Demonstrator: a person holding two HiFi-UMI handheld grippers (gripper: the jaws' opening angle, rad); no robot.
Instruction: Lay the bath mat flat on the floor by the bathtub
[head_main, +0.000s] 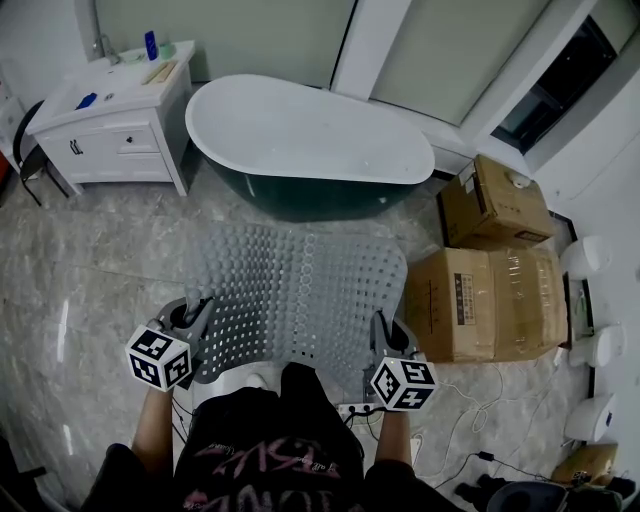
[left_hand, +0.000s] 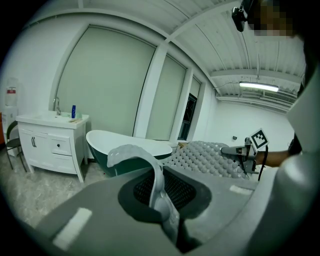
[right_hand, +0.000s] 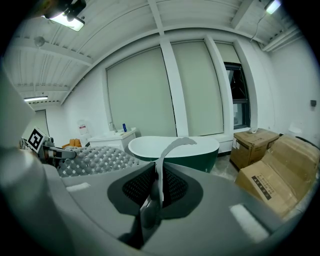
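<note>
Your left tool (left_hand: 156, 195) and right tool (right_hand: 156, 190) each pinch a near corner of the bath mat (head_main: 300, 285); only the head view shows it spread above the floor (head_main: 90, 270), wider side-to-side, far edge toward the bathtub (head_main: 300, 130).

Location type: bathroom set staged inside a bare commercial room. Bathroom indicators: 1 freestanding bathtub (head_main: 310, 135) at far centre; 1 white vanity cabinet (head_main: 115, 130) with tap (head_main: 103, 45) at far left; marble-pattern floor (head_main: 90, 270). Staging indicators: cardboard boxes (head_main: 490, 205) at right; loose cables (head_main: 482, 456) at near right; ribbed ceiling (right_hand: 115, 30) with tube light (left_hand: 258, 86).
</note>
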